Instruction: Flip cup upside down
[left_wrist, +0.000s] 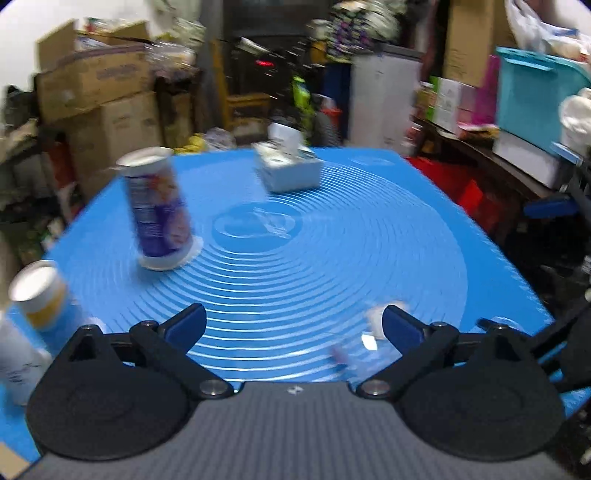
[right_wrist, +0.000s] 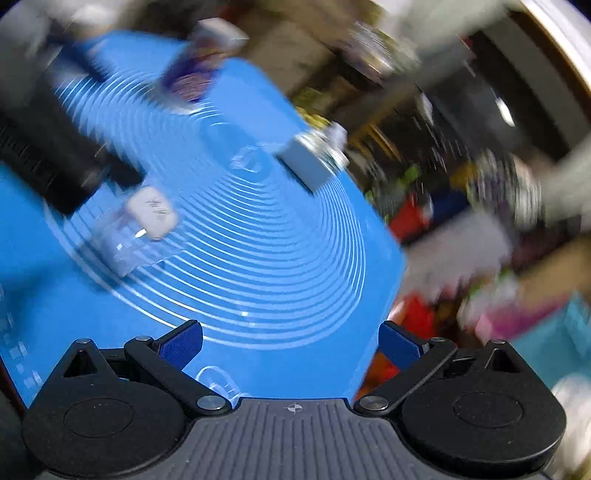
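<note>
A tall purple and white paper cup stands upside down on the blue mat, wide rim down, at the mid left. It shows blurred at the top of the right wrist view. My left gripper is open and empty, low over the near part of the mat. My right gripper is open and empty, tilted over the mat's right edge. The left gripper's black body crosses the upper left of the right wrist view.
A white tissue box sits at the mat's far side, also in the right wrist view. A yellow and white cup and a white bottle stand at the near left. A small clear and white object lies on the mat. Boxes and clutter surround the table.
</note>
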